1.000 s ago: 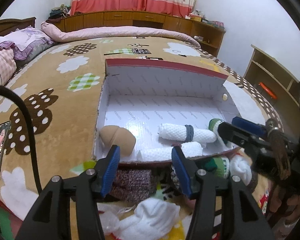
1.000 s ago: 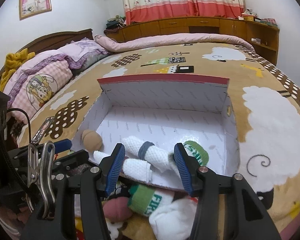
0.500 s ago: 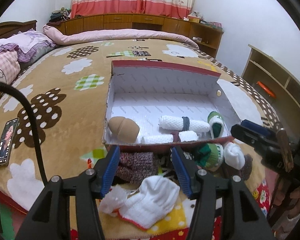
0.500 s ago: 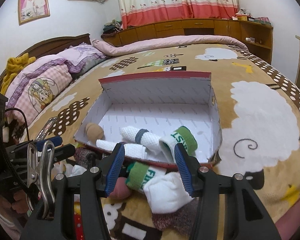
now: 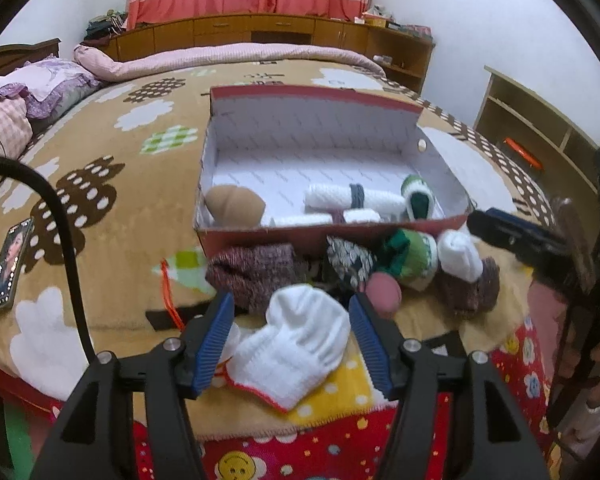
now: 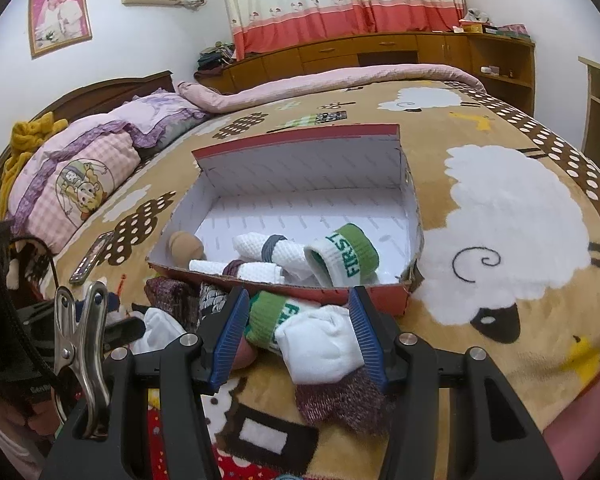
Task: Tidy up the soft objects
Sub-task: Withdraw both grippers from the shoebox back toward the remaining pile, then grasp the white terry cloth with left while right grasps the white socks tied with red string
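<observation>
Bedroom, brown patterned blanket (image 5: 112,216) on bed. Red box (image 6: 320,296) mid-bed holds rolled socks. Loose sock pile near box's near wall. Left gripper (image 5: 292,340) spread, jaws just opening, over white sock (image 5: 296,348). Right gripper (image 6: 296,336) spread around green-cuffed sock (image 6: 320,332).

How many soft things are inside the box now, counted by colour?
In the box:
White towel roll: 2, second one
Green-and-white sock bundle: 1
Tan bundle: 1
Total: 4
</observation>
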{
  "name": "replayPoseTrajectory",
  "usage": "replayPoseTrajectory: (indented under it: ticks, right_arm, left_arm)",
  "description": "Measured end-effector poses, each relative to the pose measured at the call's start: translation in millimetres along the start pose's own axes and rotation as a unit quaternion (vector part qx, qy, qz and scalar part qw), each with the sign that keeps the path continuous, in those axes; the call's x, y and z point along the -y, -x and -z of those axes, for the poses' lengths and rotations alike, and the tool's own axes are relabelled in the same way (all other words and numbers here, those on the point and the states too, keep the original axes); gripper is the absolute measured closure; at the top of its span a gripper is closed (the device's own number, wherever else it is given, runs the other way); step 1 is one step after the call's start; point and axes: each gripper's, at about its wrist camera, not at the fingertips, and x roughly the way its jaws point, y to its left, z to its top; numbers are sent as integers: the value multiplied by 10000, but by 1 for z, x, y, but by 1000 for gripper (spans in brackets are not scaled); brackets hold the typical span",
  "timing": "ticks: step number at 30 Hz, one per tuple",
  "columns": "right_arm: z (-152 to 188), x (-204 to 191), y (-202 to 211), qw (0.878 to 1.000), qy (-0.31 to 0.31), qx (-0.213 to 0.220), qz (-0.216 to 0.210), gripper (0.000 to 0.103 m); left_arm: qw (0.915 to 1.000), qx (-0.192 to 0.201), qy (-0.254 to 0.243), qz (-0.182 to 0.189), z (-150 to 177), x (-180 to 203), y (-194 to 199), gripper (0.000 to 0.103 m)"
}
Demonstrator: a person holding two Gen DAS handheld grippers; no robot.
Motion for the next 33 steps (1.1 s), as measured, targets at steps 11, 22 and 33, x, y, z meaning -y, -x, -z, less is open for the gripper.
replayPoseTrajectory:
  ticks: [11, 22, 33]
  right_arm:
    - [9, 8, 8, 10000, -72, 4, 53, 50]
    - [17, 16, 3, 9998, -166, -79, 69, 50]
    - [22, 18, -5, 9998, -67, -134, 145, 48]
  left_arm:
    - [9992, -317, -247, -61, 22, 10, -18, 36]
    - [9982, -395, -366, -261, 27, 14, -37, 35]
    - [9978, -388, -400, -355, 29, 18, -48, 35]
